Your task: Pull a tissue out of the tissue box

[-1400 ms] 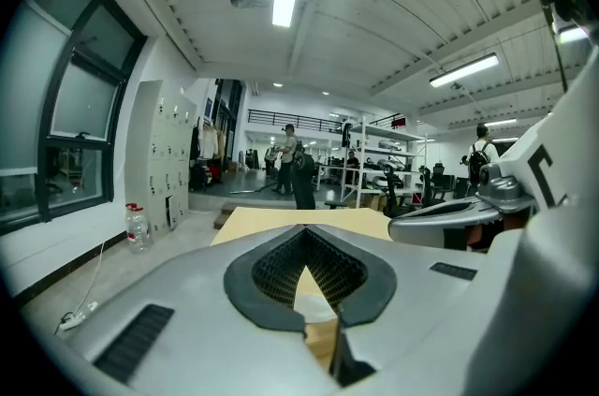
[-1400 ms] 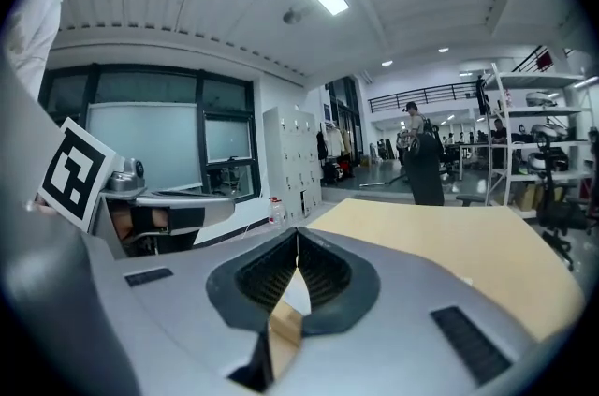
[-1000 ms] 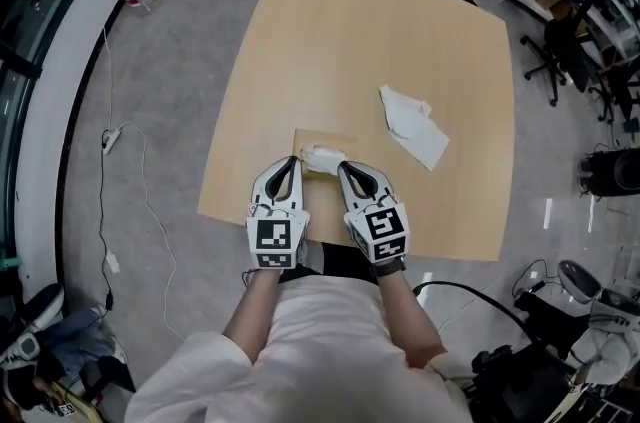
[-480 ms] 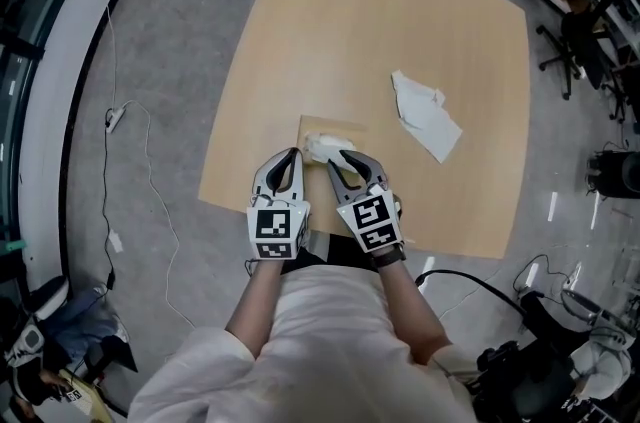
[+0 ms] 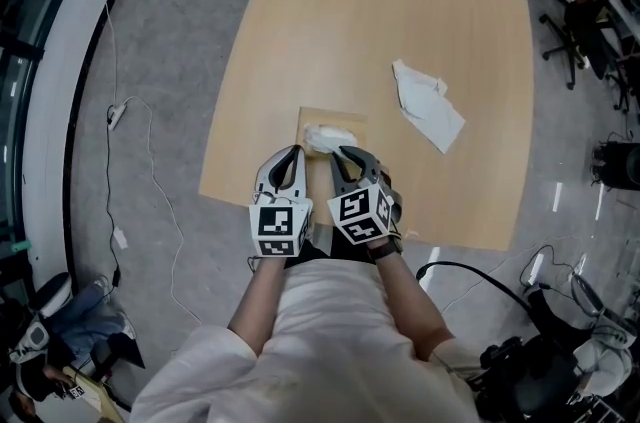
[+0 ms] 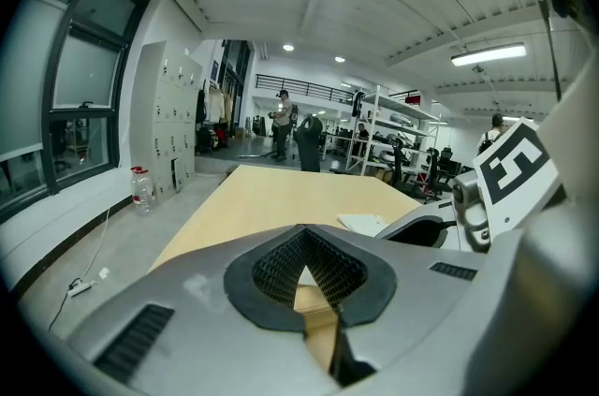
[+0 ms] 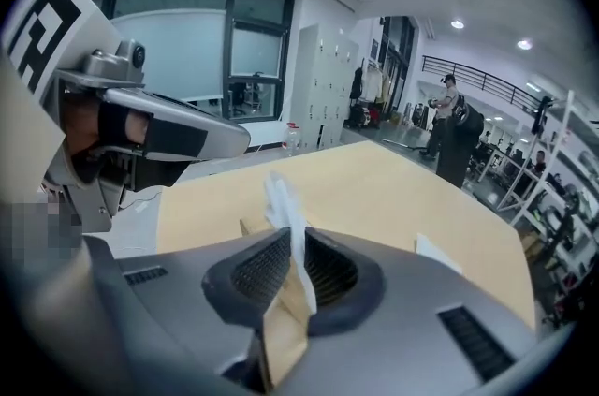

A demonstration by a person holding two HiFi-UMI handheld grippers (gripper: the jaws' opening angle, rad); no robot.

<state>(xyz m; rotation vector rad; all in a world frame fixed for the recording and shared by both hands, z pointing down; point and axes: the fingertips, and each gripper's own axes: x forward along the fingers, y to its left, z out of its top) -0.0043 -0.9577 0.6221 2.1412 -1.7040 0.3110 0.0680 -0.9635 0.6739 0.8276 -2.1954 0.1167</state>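
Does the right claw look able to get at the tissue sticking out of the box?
Likely yes: the right claw sits around the tissue, its jaws opening with it between them, and nothing stands in the way.

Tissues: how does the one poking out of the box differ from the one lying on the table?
The box tissue stands bunched upright; the loose tissue lies spread flat on the table. The box tissue sits between the right gripper's opening jaws; the loose tissue lies clear of it. Both are white.
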